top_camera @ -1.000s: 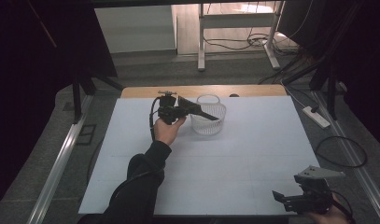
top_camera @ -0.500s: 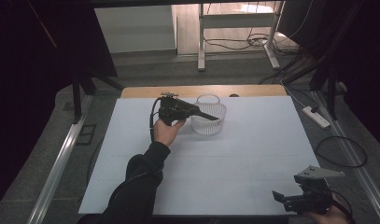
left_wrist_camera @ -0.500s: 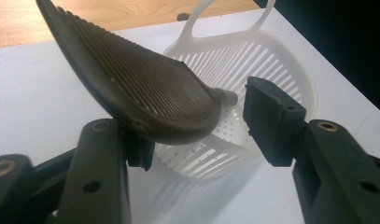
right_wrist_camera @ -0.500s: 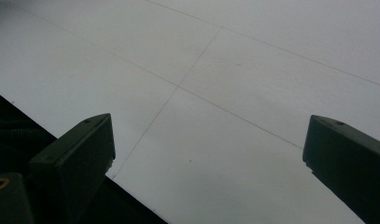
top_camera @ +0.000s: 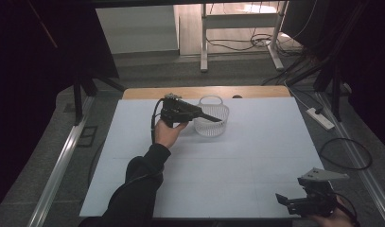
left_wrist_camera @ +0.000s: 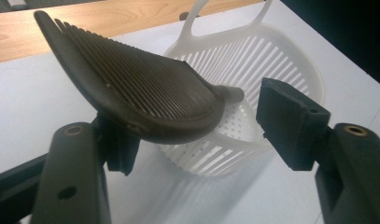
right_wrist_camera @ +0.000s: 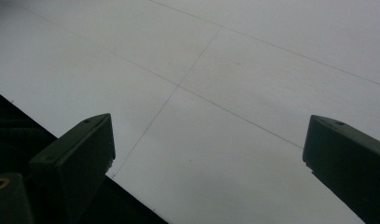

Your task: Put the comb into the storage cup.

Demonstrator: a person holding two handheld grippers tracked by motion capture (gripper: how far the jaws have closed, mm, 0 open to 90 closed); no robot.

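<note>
Left gripper [left_wrist_camera: 197, 121], jaws wide, dark ribbed scoop [left_wrist_camera: 141, 93] resting loose on one jaw over white basket [left_wrist_camera: 271, 56], looks mid-drop, next pull clear; right gripper [right_wrist_camera: 206, 154] idle, wide apart.

The left gripper [top_camera: 206, 116] is black and long, with a thin black cable looping from its back end, at about 11 o'clock on the table. The hand [top_camera: 165, 134] on it comes out of a dark, wrinkly sleeve [top_camera: 133, 189]. In the left gripper view, its two jaws are black bars with a round screw hole near each top, and each jaw ends in a dark, blocky pad. The right gripper [top_camera: 285, 202], at about 5 o'clock, is black too, with a grey three-cornered plate [top_camera: 321, 175] on top. In the right gripper view, its pads are dark, square blocks.
</note>
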